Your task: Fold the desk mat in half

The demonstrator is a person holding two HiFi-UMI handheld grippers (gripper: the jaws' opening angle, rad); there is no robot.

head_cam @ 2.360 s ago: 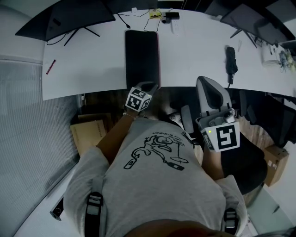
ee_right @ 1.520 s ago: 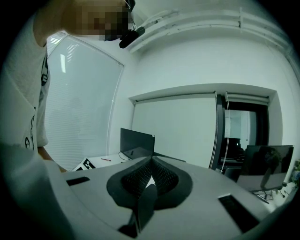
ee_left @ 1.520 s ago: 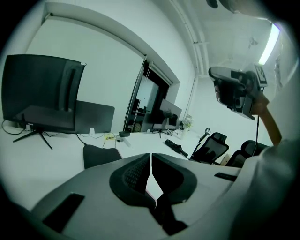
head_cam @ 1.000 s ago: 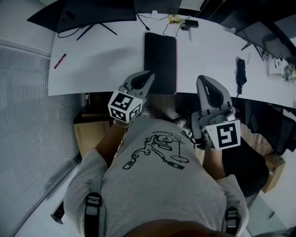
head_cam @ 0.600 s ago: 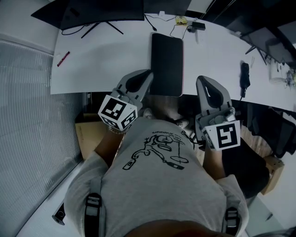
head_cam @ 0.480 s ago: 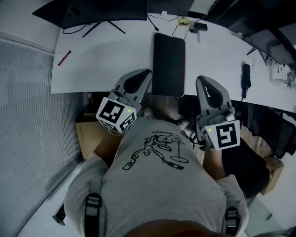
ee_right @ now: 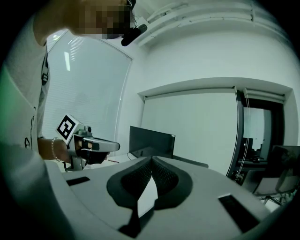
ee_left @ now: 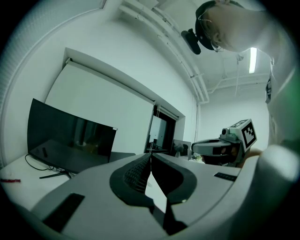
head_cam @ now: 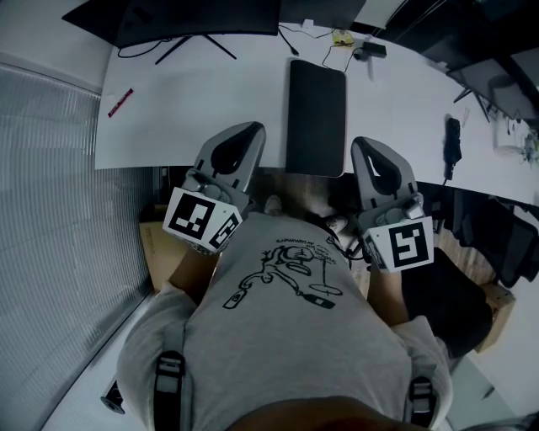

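The desk mat (head_cam: 316,118) lies on the white desk (head_cam: 194,109) as a narrow dark strip with a reddish edge, folded over on itself. Neither gripper touches it. My left gripper (head_cam: 251,128) is held in front of the desk's near edge, left of the mat, with its jaws shut and nothing between them. My right gripper (head_cam: 364,143) hangs just right of the mat's near end, also shut and empty. In the left gripper view the closed jaws (ee_left: 150,157) point over the desk, and the right gripper (ee_left: 229,143) shows beside them.
Monitors (head_cam: 194,17) stand at the back left of the desk, with cables (head_cam: 337,38) behind the mat. A red pen (head_cam: 120,102) lies at the left and a black object (head_cam: 452,143) at the right. A cardboard box (head_cam: 156,244) sits under the desk; a chair (head_cam: 446,295) is on my right.
My left gripper has drawn back from the mat's near edge toward my body and a little to the left. The right gripper has hardly moved. The mat stays folded.
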